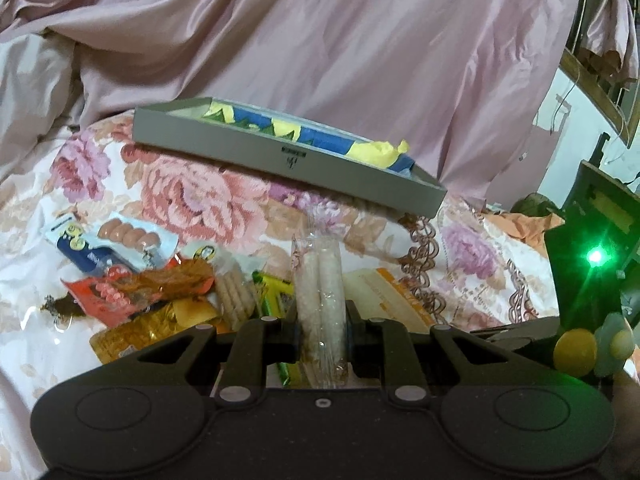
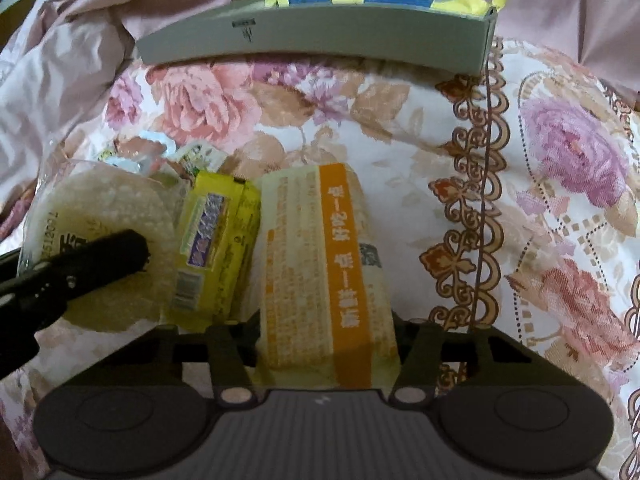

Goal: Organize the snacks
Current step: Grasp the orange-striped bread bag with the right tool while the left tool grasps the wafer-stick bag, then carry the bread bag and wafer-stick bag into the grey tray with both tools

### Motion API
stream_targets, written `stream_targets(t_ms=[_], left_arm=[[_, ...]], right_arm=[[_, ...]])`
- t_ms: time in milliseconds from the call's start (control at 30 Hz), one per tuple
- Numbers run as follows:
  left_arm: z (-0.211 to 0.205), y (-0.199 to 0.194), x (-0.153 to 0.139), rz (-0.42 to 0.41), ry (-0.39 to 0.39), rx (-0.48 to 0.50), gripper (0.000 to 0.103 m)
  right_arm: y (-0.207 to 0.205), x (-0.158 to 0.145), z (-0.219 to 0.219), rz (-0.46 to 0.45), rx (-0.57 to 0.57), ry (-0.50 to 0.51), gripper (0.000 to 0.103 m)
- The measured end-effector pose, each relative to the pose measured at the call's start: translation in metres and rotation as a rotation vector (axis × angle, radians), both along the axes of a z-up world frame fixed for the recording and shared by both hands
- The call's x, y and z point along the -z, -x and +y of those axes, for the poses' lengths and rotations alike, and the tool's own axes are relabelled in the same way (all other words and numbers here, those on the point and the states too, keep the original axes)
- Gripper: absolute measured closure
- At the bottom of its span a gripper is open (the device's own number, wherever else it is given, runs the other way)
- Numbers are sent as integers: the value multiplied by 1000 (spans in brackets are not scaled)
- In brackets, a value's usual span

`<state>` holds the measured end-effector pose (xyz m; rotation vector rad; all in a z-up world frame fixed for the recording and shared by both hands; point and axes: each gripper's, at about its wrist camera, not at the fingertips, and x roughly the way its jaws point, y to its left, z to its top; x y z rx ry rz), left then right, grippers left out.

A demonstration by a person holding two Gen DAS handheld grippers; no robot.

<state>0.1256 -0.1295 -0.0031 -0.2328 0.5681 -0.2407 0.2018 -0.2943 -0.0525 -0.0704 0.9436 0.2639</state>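
My left gripper (image 1: 322, 320) is shut on a clear pack of round rice crackers (image 1: 322, 280), held on edge above the snack pile. In the right wrist view one of its fingers (image 2: 116, 252) crosses the face of that cracker pack (image 2: 112, 200). My right gripper (image 2: 326, 332) is shut on a cream and orange packet (image 2: 324, 248), which fills the gap between the fingers and lies on the flowered cloth. The same packet (image 1: 384, 292) shows just right of the crackers. A grey tray (image 1: 280, 156) with blue and yellow packets sits behind, also the tray (image 2: 320, 36) at the top.
A pile of snacks lies at the left: a sausage pack (image 1: 128, 236), a red-orange packet (image 1: 132, 288), a yellow bar (image 2: 216, 240). Pink bedding (image 1: 360, 40) rises behind the tray. The right gripper's body with a green light (image 1: 596, 256) stands at the right edge.
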Motion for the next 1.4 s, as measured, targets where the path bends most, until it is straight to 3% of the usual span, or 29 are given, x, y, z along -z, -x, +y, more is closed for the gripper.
stream_targets(t_ms=[200, 533, 667, 1000, 1167, 1400], left_arm=[[1, -2, -14, -36, 1, -17, 82], [10, -24, -50, -123, -16, -79, 82], [8, -45, -71, -180, -33, -92, 82], [-7, -110, -105, -263, -5, -112, 82], [-17, -144, -97, -241, 49, -137, 82], [-22, -187, -74, -174, 140, -190, 82]], right_arm=[[6, -8, 2, -74, -19, -14, 50], [29, -36, 17, -397, -64, 11, 50], [25, -51, 11, -538, 0, -39, 50], [-13, -84, -16, -757, 164, -198, 50], [-48, -88, -24, -788, 209, -241, 49], [-83, -76, -38, -764, 238, -279, 49]])
